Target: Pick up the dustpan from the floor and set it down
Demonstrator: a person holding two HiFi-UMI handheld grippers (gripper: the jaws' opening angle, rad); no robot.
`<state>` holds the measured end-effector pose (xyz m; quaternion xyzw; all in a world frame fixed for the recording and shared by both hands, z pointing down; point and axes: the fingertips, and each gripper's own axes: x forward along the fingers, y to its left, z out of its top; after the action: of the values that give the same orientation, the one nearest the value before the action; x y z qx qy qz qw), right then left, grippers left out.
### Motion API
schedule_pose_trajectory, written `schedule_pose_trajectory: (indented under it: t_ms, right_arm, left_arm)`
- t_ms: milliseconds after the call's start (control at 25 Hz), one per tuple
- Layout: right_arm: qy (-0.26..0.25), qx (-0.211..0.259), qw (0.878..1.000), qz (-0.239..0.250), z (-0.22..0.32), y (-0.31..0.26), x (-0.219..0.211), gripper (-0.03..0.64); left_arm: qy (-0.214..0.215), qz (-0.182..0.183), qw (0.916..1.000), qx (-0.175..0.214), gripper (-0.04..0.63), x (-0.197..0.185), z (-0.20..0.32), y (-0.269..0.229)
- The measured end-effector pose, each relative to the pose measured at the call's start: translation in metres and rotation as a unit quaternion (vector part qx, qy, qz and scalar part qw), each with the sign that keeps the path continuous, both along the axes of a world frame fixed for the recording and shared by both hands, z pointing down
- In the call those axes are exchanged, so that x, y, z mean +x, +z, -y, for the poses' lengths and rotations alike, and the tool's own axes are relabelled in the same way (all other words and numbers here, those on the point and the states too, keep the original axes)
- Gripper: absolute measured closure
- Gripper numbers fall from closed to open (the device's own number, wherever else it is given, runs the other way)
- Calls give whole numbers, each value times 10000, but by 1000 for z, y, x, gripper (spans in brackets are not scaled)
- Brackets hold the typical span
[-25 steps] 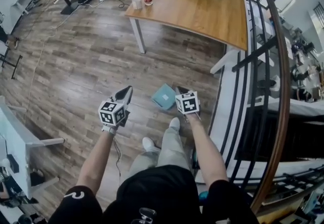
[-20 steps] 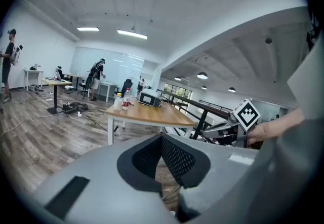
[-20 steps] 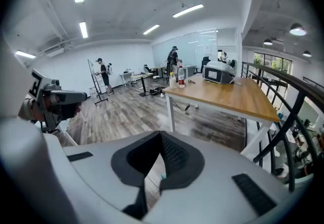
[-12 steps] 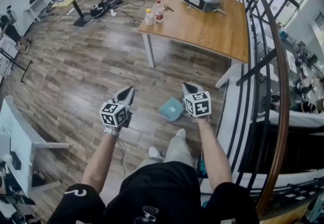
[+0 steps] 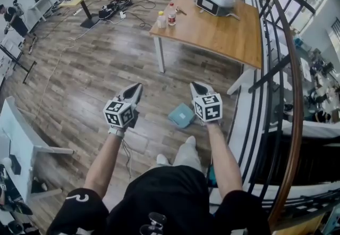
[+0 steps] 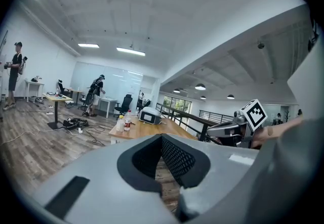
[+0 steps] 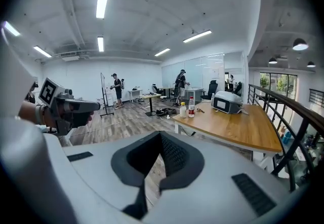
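Observation:
In the head view a teal dustpan lies flat on the wooden floor, just ahead of the person's feet. Both grippers hang in the air above it, one on each side, and neither touches it. My left gripper is shut and empty, up and to the left of the dustpan. My right gripper is shut and empty, above the dustpan's right side. The left gripper view shows its jaws closed, with the right gripper off to the right. In the right gripper view the jaws are closed. Neither gripper view shows the dustpan.
A wooden table stands ahead with two bottles and a white device. A dark railing curves along the right. A white table is at the left; cables lie on the far floor. People stand far off.
Both grippers have risen away from the floor, still shut and empty. The dustpan has stayed on the floor between them.

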<state>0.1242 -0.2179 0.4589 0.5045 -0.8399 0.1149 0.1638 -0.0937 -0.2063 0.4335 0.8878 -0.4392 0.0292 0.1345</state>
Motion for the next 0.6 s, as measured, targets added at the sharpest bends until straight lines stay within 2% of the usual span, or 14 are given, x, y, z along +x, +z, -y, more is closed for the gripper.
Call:
schedule_pose_trajectory:
  t_ms: [600]
  right_arm:
    - [-120,107,9999,-27,-12,-4,-17,621]
  left_arm:
    - [-28,17,10000,9,597,-15,-8,-2]
